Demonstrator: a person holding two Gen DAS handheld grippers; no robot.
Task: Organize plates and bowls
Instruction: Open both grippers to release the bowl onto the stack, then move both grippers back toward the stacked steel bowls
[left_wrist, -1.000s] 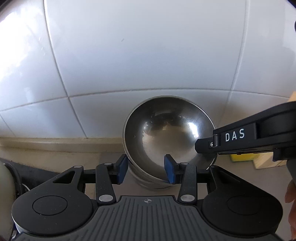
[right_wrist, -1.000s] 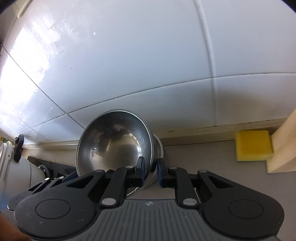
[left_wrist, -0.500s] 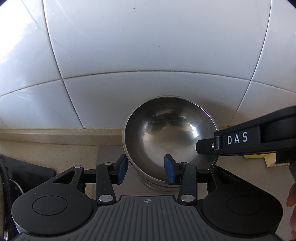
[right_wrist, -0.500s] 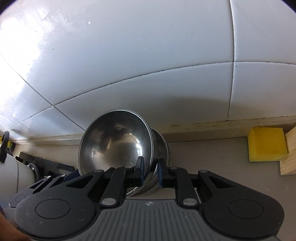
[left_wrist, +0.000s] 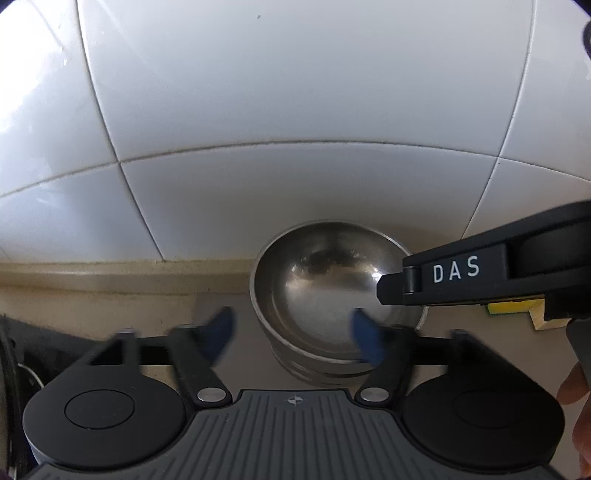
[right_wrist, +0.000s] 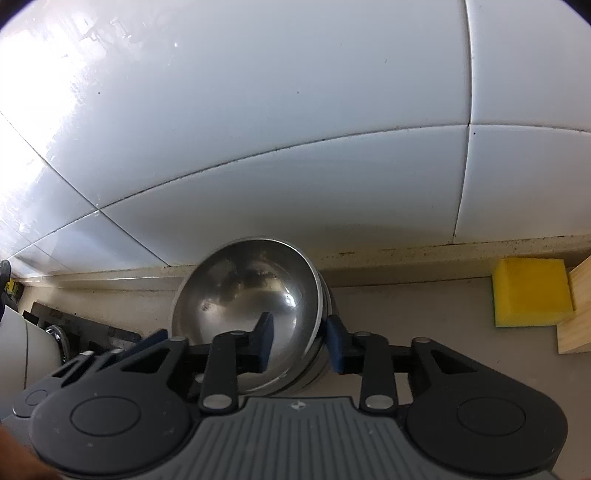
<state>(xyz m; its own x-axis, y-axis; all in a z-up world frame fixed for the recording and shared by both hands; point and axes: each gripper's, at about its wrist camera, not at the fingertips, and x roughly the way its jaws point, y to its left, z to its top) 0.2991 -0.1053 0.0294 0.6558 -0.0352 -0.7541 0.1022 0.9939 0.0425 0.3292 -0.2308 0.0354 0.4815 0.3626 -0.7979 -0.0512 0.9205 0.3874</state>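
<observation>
- White tiled wall (right_wrist: 258, 129) is filling my view behind the counter (right_wrist: 424, 314).
- Steel bowl (right_wrist: 255, 295) is sitting nested on the stacked bowls (left_wrist: 321, 369) by the wall.
- My left gripper (left_wrist: 291, 338) is spreading wide, gripping nothing.
- My right gripper (right_wrist: 301, 343) is loosening, pads straddling the rim without pressing.
</observation>
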